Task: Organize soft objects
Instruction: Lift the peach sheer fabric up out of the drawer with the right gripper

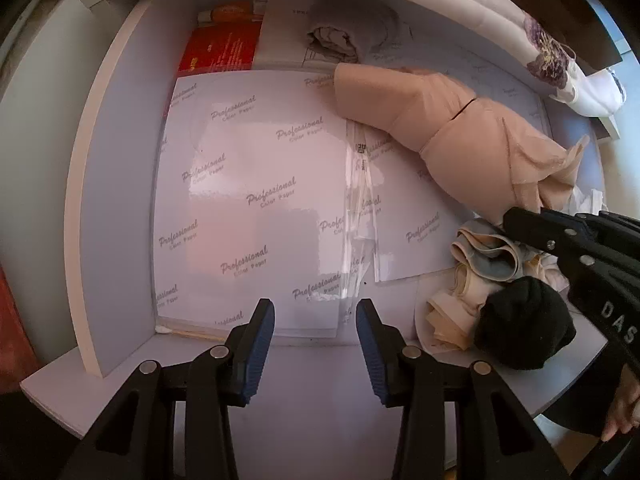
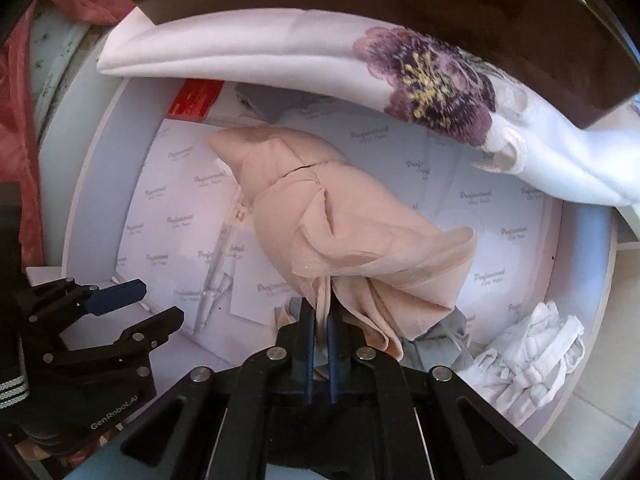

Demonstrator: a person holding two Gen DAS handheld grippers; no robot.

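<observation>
Right wrist view: the right tool (image 2: 320,344) has its blue pads pressed together on the gathered end of a sheer beige garment (image 2: 320,216), which trails away from the pinch across the glossy sheets (image 2: 180,216) lining a white drawer (image 2: 100,184). Its far end lies flat on the sheets near a red packet (image 2: 196,100) at the drawer's back. Left wrist view: the left tool (image 1: 316,344) hangs about half spread above the near edge of the same sheets, nothing between its pads, well apart from the garment (image 1: 460,136).

Beside the garment's pinched end sit a black roll (image 1: 524,324) and a heap of cream bundles (image 1: 480,256); a white bundle (image 2: 532,352) lies on the far side of it, and a grey roll (image 1: 344,32) rests just beyond its flat end. A folded floral cloth (image 2: 400,76) overhangs the drawer's back edge.

The garment looks very light, limp and thin, likely slick against the shiny sheets and easy to snag. It will probably sag and stretch from a single pinch. A second hold would best go on the thicker folded band near its middle rather than the gauzy edge.
</observation>
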